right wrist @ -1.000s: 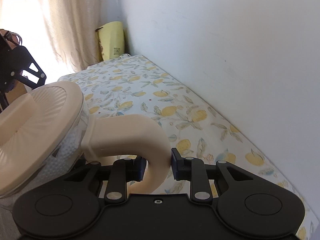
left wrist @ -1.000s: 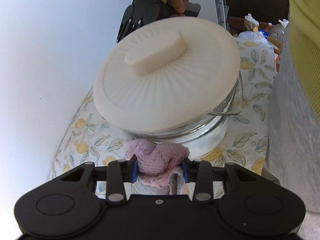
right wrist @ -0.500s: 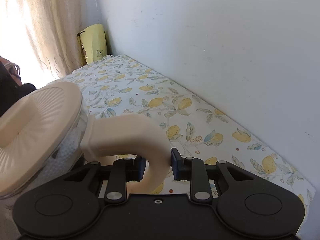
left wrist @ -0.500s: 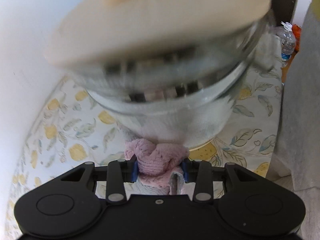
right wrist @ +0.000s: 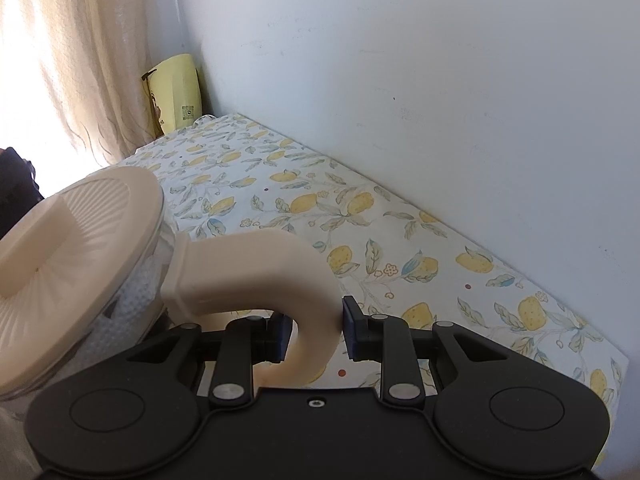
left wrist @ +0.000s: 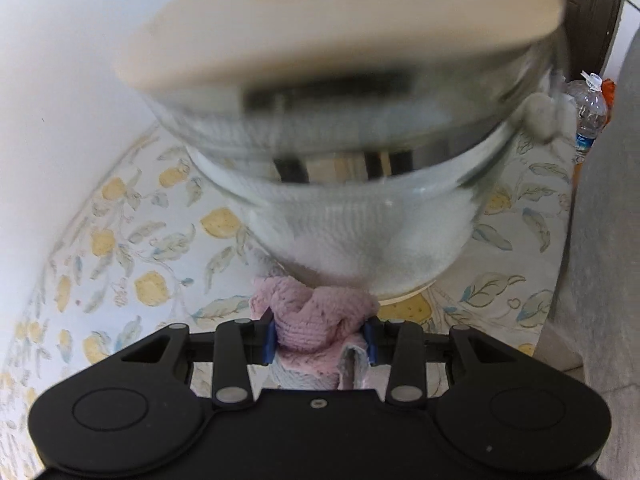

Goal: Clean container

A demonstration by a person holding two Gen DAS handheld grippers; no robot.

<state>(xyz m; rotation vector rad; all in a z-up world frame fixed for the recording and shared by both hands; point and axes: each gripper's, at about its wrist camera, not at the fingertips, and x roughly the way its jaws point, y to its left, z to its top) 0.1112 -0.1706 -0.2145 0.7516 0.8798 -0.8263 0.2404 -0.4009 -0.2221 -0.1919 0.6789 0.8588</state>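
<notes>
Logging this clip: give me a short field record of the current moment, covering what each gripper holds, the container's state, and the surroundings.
left gripper: shut on pink cloth, pressed against the lower side of the container
right gripper: shut on beige handle of the container
container: glass body, blurred in the left wrist view, tilted
lid: beige, ribbed, on the container
surface: lemon-print tablecloth beside a white wall
background: water bottle, yellow bag, curtain
</notes>
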